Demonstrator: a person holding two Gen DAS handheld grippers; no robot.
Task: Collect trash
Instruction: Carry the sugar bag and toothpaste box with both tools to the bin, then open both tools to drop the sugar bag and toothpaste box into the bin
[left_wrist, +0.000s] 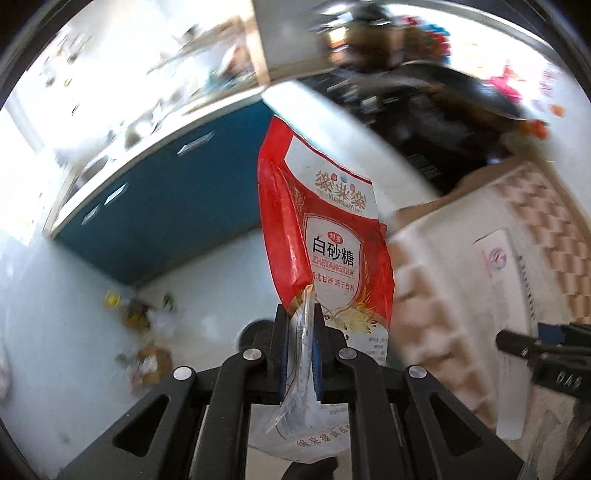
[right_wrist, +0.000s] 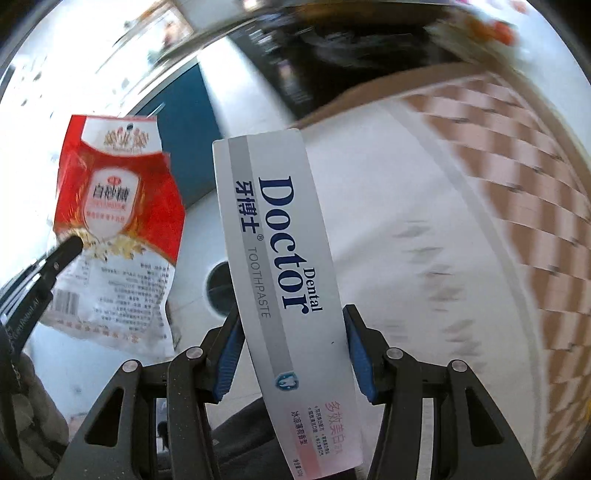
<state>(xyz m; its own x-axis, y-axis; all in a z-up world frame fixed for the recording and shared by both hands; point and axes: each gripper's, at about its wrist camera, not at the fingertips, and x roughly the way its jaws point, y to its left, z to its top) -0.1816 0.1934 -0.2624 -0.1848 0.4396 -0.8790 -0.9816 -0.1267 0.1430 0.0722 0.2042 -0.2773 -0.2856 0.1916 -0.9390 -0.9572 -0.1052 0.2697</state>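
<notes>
My left gripper (left_wrist: 301, 325) is shut on a red and white sugar bag (left_wrist: 328, 236), pinching its clear lower edge and holding it upright in the air. The bag also shows in the right wrist view (right_wrist: 118, 206), with the left gripper's fingertip (right_wrist: 68, 247) against it. My right gripper (right_wrist: 291, 332) is shut on a white Dental Doctor toothpaste box (right_wrist: 280, 251), held upright between the blue pads (right_wrist: 360, 350). The right gripper's tip shows at the right edge of the left wrist view (left_wrist: 517, 341). Both views are blurred by motion.
More litter (left_wrist: 147, 332) lies on the pale floor at lower left. A blue cabinet front (left_wrist: 155, 206) stands behind. A large white box with a tan checked pattern (right_wrist: 480, 221) is at the right. A dark round floor drain (right_wrist: 219, 291) lies below.
</notes>
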